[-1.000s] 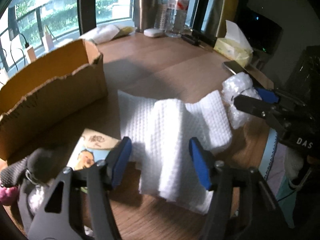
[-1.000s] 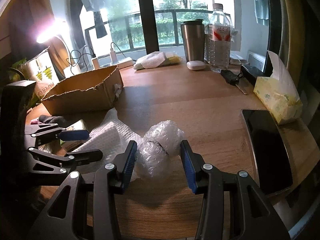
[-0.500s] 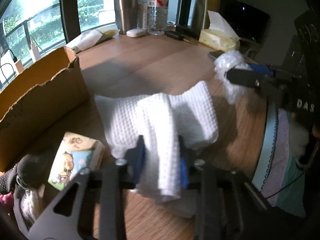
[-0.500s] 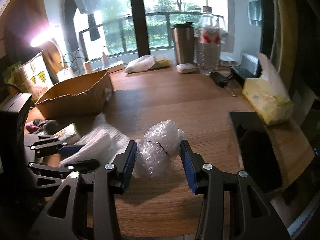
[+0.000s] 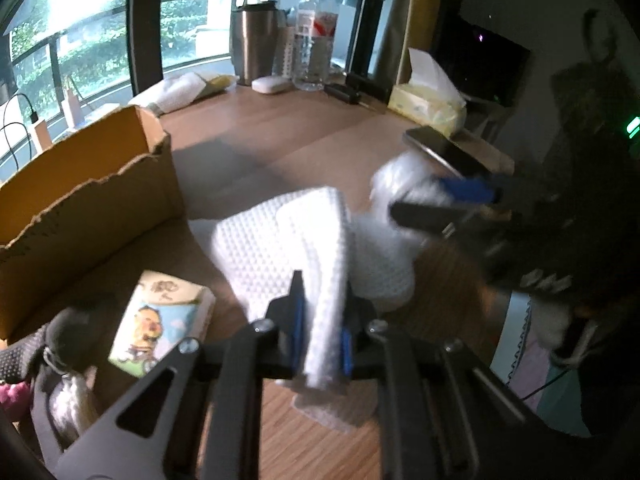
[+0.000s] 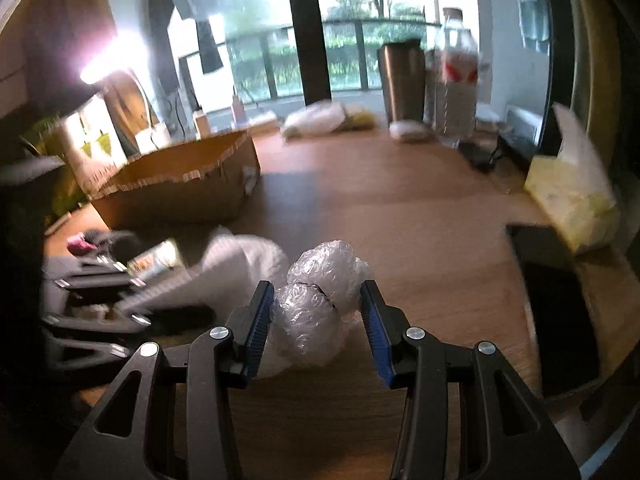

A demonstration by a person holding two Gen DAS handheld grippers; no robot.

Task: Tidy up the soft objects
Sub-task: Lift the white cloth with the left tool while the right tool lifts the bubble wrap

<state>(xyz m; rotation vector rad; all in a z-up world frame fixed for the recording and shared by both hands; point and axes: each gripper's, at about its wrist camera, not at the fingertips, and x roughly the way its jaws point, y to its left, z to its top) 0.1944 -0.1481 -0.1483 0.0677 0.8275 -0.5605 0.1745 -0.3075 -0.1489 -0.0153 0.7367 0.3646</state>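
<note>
My left gripper (image 5: 322, 320) is shut on a fold of the white waffle cloth (image 5: 288, 248) and holds it lifted off the wooden table; the cloth also shows blurred in the right wrist view (image 6: 236, 268). My right gripper (image 6: 316, 316) is shut on a wad of clear bubble wrap (image 6: 316, 300), which it holds just above the table; the wad shows blurred in the left wrist view (image 5: 400, 184). An open cardboard box (image 5: 80, 192) stands at the left, also in the right wrist view (image 6: 180, 188).
A small tissue pack with a cartoon print (image 5: 160, 320) and a dark sock (image 5: 52, 336) lie by the box. A phone (image 6: 556, 312), a yellow tissue pack (image 6: 572, 200), a steel tumbler (image 6: 402, 80) and a water bottle (image 6: 456, 80) stand on the table's right and far side.
My left gripper closed on the white cloth and raised it. My right gripper has lifted the bubble wrap slightly and both views have shifted.
</note>
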